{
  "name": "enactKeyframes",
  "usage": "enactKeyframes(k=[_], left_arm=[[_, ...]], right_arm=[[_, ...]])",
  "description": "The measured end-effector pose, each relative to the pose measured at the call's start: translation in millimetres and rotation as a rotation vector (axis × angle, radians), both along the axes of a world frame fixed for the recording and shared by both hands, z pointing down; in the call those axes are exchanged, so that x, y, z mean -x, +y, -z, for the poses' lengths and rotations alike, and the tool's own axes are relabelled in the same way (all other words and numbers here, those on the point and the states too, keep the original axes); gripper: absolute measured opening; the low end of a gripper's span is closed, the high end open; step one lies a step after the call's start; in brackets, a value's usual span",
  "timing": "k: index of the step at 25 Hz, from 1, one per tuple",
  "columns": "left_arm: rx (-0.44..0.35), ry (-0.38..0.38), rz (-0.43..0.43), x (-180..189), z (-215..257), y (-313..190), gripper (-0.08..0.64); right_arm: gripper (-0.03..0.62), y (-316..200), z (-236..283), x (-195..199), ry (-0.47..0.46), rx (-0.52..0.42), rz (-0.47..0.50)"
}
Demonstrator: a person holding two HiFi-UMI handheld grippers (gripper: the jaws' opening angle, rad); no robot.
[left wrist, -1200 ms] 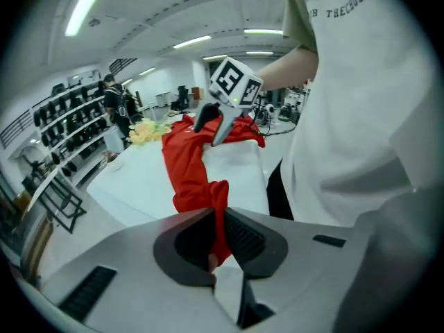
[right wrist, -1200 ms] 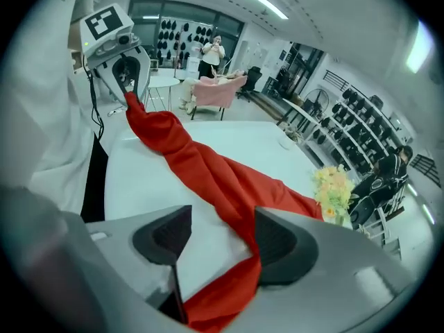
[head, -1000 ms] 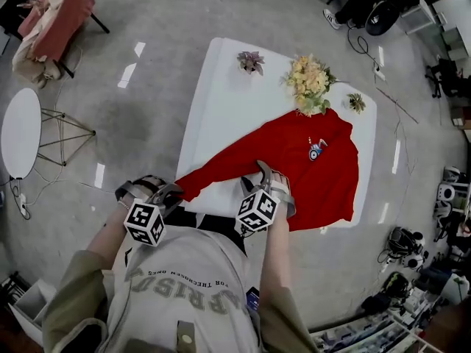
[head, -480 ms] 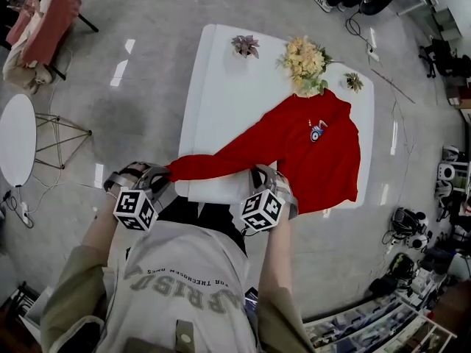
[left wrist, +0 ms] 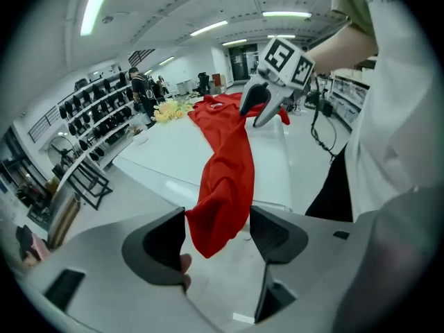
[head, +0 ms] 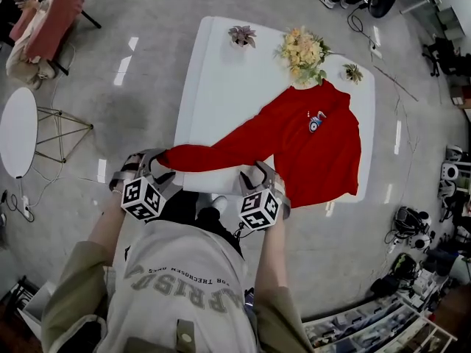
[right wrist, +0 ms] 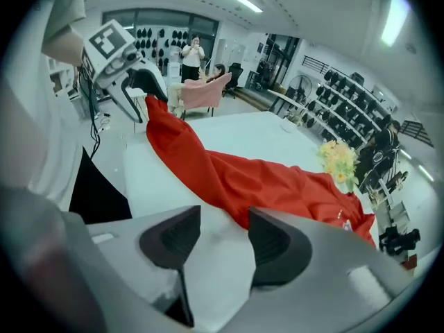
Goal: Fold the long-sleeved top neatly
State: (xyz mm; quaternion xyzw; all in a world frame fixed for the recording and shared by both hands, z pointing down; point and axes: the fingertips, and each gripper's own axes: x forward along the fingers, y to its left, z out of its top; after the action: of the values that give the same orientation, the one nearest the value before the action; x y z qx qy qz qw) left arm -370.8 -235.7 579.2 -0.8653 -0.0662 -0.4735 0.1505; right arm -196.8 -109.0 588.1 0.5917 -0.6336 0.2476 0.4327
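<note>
1. The left gripper (left wrist: 217,212) has just been opening. Its jaws now stand wide apart, and the cuff (left wrist: 215,231) of the red sleeve (left wrist: 227,165) hangs loose between them. Neither pad presses on it.
2. The right gripper (right wrist: 224,212) has also just been opening. Its jaws are partly apart over the bare white table (head: 221,79), with nothing between them. The edge of the red cloth lies just beyond 1 jaw tip.
3. The long-sleeved top (head: 324,149) lies flat on the right part of the table, chest side up, with its collar next to the flowers (head: 302,50). The sleeve runs left along the near edge, and its cuff reaches just past the table's near left corner.
4. Both grippers look to have let go, so the pull that stretched the sleeve out seems finished. No fold shows in the body or the sleeve yet. The folding itself is probably still to come, and each gripper would need a new hold on the cloth first.
5. 1 second ago the sleeve sloped down from the body towards the left gripper at the near edge. Now it lies closer to level and looks straighter, with the cuff further towards the table's left side.
6. 1 second ago the right gripper stood over the cloth where the sleeve meets the body. Now it sits at the near table edge, just beside the cloth. The body of the top has not visibly shifted.
</note>
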Motion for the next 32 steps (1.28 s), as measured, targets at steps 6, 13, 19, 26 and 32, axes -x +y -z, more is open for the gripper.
enactKeyframes(k=[6,13,19,26,32], left_arm=[[-0.233,0.095,0.04,-20,31,-7,0.044],[-0.299,0.37,-0.121,-129,132,50,0.038],[-0.272,0.445,-0.445,-233,148,157,0.038],[-0.264,0.368,-0.758,-290,117,247,0.038],[-0.235,0.357,-0.884,-306,99,270,0.04]], right_arm=[[0.202,48,35,-26,0.018,-0.111,-0.095],[0.202,122,43,-57,-0.024,-0.15,-0.175],[0.204,141,73,-72,-0.153,-0.271,-0.207],[0.36,140,106,-100,-0.167,-0.339,-0.156],[0.087,139,86,-124,-0.124,-0.261,-0.196]])
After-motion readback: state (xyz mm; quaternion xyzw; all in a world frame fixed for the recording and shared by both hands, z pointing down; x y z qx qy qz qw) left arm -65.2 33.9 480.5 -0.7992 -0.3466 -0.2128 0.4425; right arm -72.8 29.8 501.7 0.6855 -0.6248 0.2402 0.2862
